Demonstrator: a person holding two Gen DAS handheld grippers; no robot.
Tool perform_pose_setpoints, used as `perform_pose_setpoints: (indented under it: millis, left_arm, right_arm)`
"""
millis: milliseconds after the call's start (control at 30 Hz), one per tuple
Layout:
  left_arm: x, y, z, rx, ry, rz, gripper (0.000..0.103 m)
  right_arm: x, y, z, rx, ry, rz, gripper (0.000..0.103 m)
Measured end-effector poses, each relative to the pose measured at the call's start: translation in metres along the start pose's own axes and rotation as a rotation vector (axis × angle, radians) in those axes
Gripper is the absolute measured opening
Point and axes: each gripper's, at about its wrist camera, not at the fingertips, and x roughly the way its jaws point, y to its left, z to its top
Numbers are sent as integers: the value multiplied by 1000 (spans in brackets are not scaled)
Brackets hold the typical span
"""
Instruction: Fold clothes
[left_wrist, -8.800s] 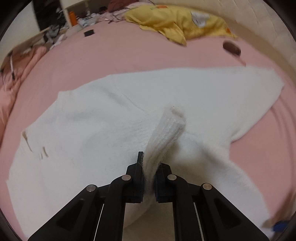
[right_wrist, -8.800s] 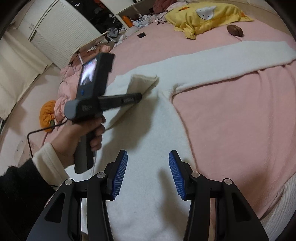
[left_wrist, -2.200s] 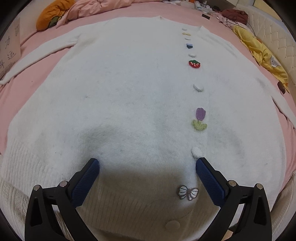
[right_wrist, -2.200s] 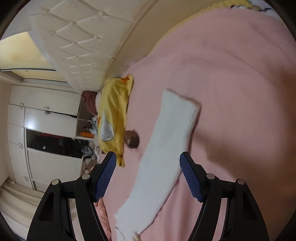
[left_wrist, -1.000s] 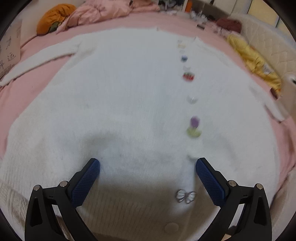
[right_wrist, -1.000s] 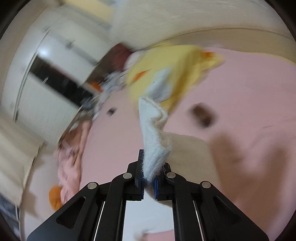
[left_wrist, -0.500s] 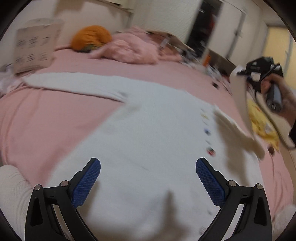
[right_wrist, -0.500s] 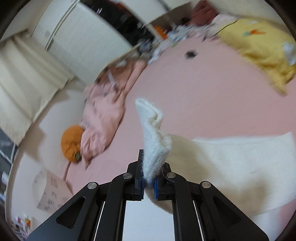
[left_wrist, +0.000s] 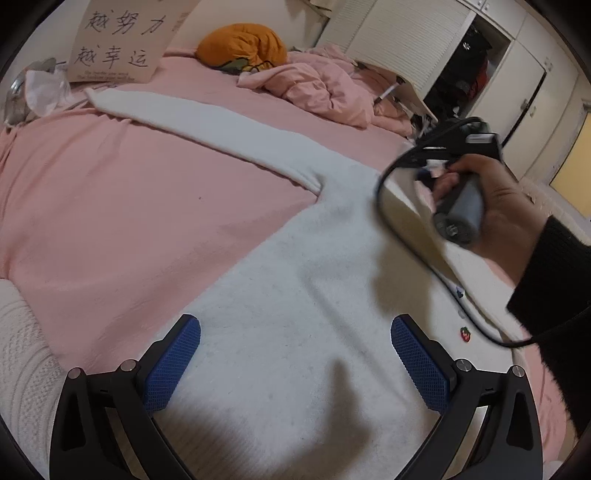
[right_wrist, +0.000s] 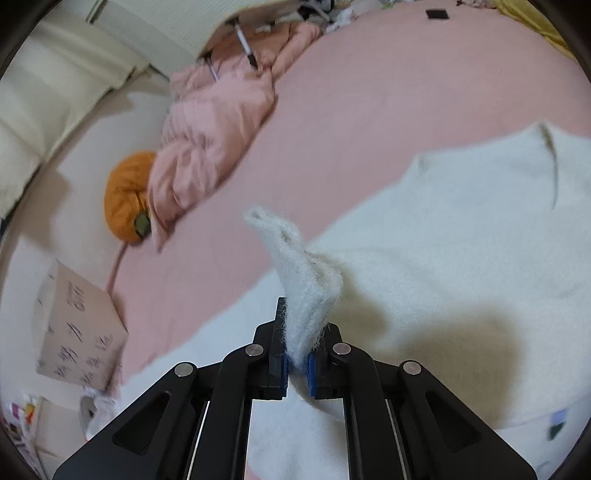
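fluffy white knit cardigan (left_wrist: 280, 288) lies spread on the pink bed (left_wrist: 122, 206), filling frame centre in left wrist view, one sleeve running to upper left. left claw (left_wrist: 295, 362) released, w/ nothing between its blue pads (left_wrist: 173, 362), low over the body. right claw (right_wrist: 296, 363) clenched on the cardigan's white sleeve cuff (right_wrist: 301, 280), held up at centre of right wrist view.

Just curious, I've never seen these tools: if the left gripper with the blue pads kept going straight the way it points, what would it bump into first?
Most likely the white sweater spread on the pink bed: the open left gripper tilts down at it, nothing between. Depth is unclear.
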Motion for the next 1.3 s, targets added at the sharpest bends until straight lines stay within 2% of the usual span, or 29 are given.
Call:
perform_pose_setpoints:
  millis: [167,333,400,433,467,500,533,600,667,767,800,833,900,967,1000,1033,1067,1100,1133,1167,1267,1300]
  left_arm:
    - [-3,1,-3,-9,0,-9,103]
    - [-3,2,-4,-8,-2,-10,103]
    - [-2,1,-4,-5,-1,-9,103]
    - [-2,1,-5,-4,0,-7,103]
    - [-2,1,-5,-2,1,-6,103]
    - [-2,1,-5,0,1,-4,103]
    - [-2,0,-5,2,1,-3,103]
    - [-1,0,-5,3,2,0,103]
    - [-2,1,-4,4,0,1,103]
    - [-2,1,-3,5,2,0,103]
    - [-3,0,-1,8,2,-5,103]
    - [-4,-2,1,11,2,-20,103]
    - [-8,-10,6,37,-4,-59,103]
    - [-14,-30,19,113,-36,-97,103]
    - [-15,-45,29,175,-61,-132,103]
    - [-11,-65,41,259,-79,-181,103]
    - [-2,-87,52,330,-78,-223,103]
    - [14,-113,66,393,-55,-270,103]
    - [30,-136,78,446,-35,-312,103]
    - [43,-153,86,467,-26,-338,103]
    - [102,-214,104,563,48,-404,103]
    - [123,-224,102,571,142,-447,103]
  right_arm:
    - [18,0,-25,-81,44,-63,7]
    - [26,10,-35,-178,57,-106,8]
    - [35,14,-37,-217,83,-117,15]
    - [40,16,-39,-245,103,-118,30]
    - [40,20,-40,-283,98,-96,41]
    - [37,26,-44,-327,87,-64,68]
    - [34,36,-48,-370,87,-38,84]
    - [28,52,-56,-431,96,21,84]
    - [15,66,-61,-451,125,155,84]
    - [-24,68,-53,-420,58,299,84]
    - [-44,59,-47,-391,7,304,84]
    - [-64,44,-39,-364,-41,289,84]
    - [-102,5,-25,-336,-120,190,84]
    - [-139,-46,-14,-333,-173,14,83]
    - [-156,-79,-8,-325,-179,-90,83]
    - [-168,-102,-5,-308,-184,-155,80]
    - [-178,-127,-2,-280,-183,-209,72]
    - [-184,-148,-1,-250,-175,-252,52]
    - [-190,-169,-1,-220,-167,-294,47]
    - [-196,-190,0,-190,-159,-335,47]
    - [-190,-222,-4,-168,-114,-363,45]
    - [-186,-229,-5,-156,-100,-365,43]
